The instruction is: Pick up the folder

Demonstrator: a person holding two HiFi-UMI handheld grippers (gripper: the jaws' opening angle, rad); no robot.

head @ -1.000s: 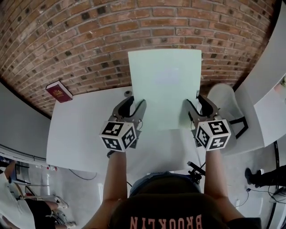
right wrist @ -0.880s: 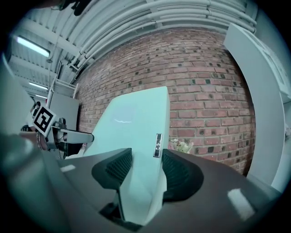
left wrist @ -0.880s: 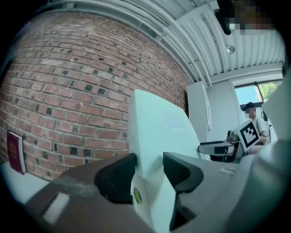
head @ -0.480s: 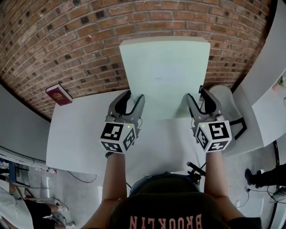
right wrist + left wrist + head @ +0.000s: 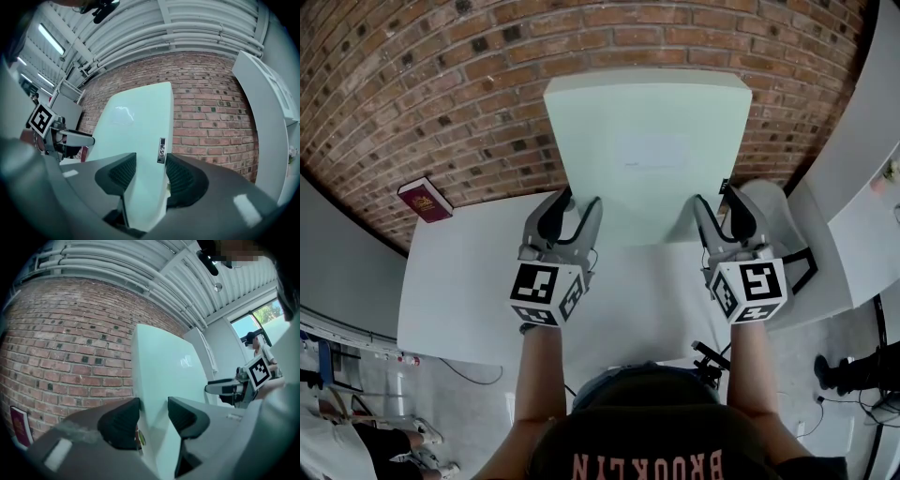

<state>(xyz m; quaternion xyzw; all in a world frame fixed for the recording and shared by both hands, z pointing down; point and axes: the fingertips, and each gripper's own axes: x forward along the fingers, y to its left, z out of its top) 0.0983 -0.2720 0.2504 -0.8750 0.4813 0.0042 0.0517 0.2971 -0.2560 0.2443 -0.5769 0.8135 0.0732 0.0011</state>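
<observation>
A thick pale green folder hangs flat in the air above the white table, in front of the brick wall. My left gripper pinches its near left edge, and my right gripper pinches its near right edge. In the left gripper view the folder runs out from between the dark pads of the left gripper. In the right gripper view the folder, with a small black label on its spine, sits between the pads of the right gripper. Both grippers point level.
A red book lies at the table's far left corner. A white chair stands at the table's right end, beside a white cabinet. The brick wall is close behind the table.
Both grippers have risen with the folder between them. The folder has come up off the table toward the head camera and looks larger.
</observation>
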